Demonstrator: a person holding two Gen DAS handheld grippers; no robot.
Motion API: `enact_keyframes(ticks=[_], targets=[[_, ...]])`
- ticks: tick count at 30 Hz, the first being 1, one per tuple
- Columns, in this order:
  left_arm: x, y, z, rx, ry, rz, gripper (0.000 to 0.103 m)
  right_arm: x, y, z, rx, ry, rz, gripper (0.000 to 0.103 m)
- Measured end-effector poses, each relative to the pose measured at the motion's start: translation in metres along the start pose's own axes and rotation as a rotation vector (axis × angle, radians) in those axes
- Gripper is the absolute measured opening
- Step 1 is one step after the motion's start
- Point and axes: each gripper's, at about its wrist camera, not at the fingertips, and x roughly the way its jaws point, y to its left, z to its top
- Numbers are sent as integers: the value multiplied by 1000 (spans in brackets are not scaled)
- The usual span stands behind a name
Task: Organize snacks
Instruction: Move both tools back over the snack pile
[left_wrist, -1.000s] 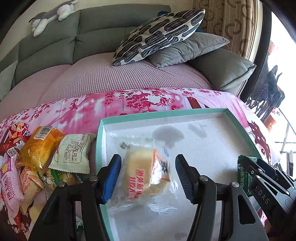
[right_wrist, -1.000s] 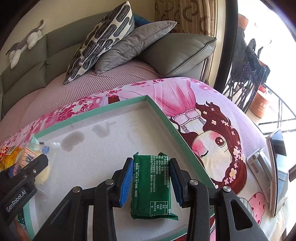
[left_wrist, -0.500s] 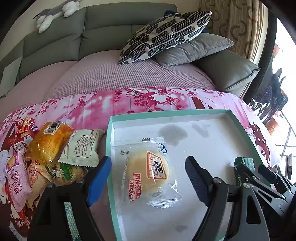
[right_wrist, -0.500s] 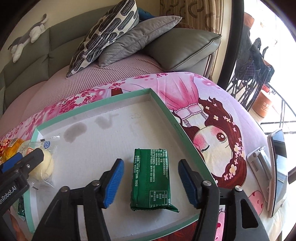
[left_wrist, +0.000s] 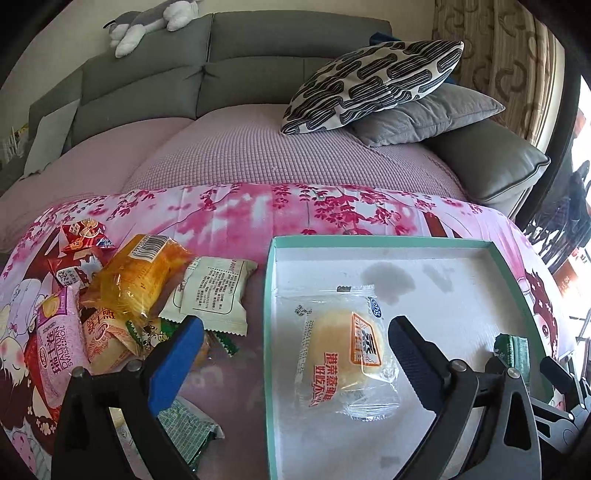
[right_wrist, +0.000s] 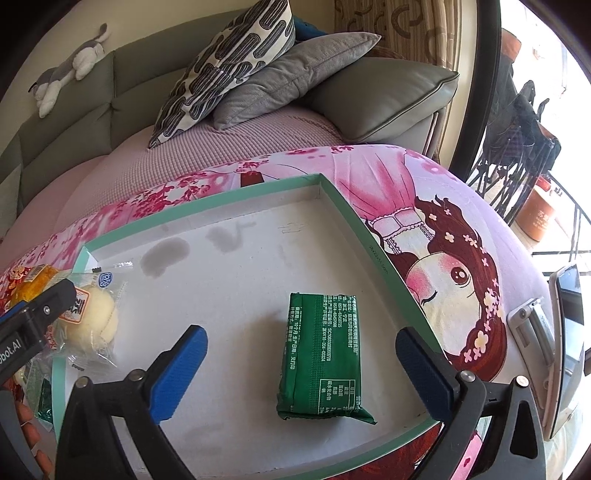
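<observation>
Blue-padded fingers (right_wrist: 177, 369) opening, angled over green packet (right_wrist: 321, 354).

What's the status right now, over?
Both grippers, left and right, opening, nothing gripped. Bun packet and green packet lie in the tray. Snack pile waits outside. Nothing blocking.

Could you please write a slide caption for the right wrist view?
Right claw opening, pads clear of the green snack packet lying in the teal-rimmed tray.

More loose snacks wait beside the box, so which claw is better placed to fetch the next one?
Left claw: opening, nothing gripped, its left finger over the snack pile; the right claw straddles the green packet.
</observation>
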Motion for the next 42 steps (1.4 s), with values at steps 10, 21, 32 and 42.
enact_keyframes(ticks=[10,21,32,42], targets=[[-17,9,-1,-20,-3,-16,100,-19,1,-1,-14,-19,18,103],[-44,39,-6,-13,-11,43,100,-37,35,-7,-89,-6,96,103],[-52,120,-26,-178,53,211,100,-35,92,-20,-167,48,218,103],[-69,155,-34,-242,39,260,100,-38,126,-31,-212,65,279,103]])
